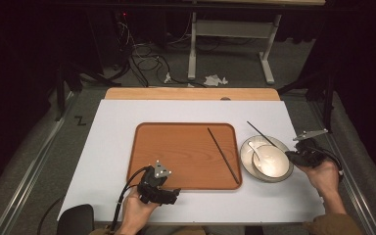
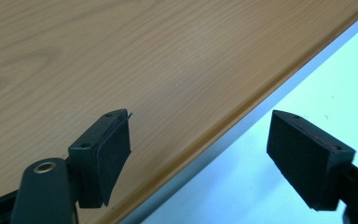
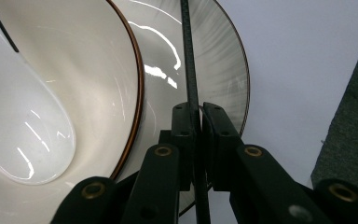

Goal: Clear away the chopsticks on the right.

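A wooden tray (image 1: 176, 152) lies in the middle of the white mat, with one dark chopstick (image 1: 223, 154) resting along its right side. Right of it a cream bowl (image 1: 271, 161) sits on a plate (image 1: 245, 157), and a white spoon (image 1: 255, 152) lies in the bowl. My right gripper (image 1: 290, 155) is at the plate's right edge, shut on a second chopstick (image 1: 262, 133) that slants across the plate. Up close, its jaws (image 3: 196, 112) pinch that chopstick (image 3: 188, 51) beside the bowl (image 3: 98, 70) and spoon (image 3: 23, 140). My left gripper (image 1: 174, 193) hovers open over the tray's near edge (image 2: 98, 56), jaws (image 2: 200, 140) empty.
The white mat (image 1: 112, 147) covers most of the wooden table (image 1: 191, 93). A black rounded object (image 1: 76, 218) sits at the near-left table edge. Beyond the table are cables (image 1: 142, 58) and a desk frame (image 1: 192, 49) on the floor.
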`<state>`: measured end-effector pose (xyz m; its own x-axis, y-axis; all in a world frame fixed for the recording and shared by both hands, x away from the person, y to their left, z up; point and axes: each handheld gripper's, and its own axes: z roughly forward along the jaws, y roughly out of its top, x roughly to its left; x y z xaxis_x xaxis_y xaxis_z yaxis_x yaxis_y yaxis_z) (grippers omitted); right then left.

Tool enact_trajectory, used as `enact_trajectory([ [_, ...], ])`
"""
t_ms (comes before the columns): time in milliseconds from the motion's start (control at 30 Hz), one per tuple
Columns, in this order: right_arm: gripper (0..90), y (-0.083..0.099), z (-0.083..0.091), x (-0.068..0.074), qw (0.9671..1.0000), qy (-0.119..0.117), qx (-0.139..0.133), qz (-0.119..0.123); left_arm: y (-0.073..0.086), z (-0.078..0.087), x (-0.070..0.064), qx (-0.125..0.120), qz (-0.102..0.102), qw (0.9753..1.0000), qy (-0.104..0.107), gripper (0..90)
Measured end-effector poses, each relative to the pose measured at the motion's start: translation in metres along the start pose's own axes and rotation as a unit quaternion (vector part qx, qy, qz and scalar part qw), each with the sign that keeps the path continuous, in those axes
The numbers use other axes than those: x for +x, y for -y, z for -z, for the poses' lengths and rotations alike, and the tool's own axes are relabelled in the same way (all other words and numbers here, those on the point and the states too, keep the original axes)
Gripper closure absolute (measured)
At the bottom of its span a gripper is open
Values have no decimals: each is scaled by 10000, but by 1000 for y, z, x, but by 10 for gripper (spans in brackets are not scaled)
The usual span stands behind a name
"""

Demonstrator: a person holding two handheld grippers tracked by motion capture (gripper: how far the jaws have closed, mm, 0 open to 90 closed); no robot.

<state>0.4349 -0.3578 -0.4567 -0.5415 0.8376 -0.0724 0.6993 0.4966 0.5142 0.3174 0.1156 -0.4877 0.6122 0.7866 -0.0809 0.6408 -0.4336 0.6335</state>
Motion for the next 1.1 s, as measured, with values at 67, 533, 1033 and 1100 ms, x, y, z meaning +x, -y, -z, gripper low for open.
enact_trajectory([
  [67,851,0,0,0,10000,-21,-1,10,0,0,0,-7,7,10000,2,217],
  [533,865,0,11,0,9989,25,-439,-138,-1,0,0,-17,5,10000,28,218],
  [1033,865,-6,54,27,9934,-1,-1141,-97,-7,3,1,-201,-85,9997,60,221],
  [1100,865,-7,57,34,9931,-51,-1166,-85,-9,3,1,-219,-103,9997,69,221],
])
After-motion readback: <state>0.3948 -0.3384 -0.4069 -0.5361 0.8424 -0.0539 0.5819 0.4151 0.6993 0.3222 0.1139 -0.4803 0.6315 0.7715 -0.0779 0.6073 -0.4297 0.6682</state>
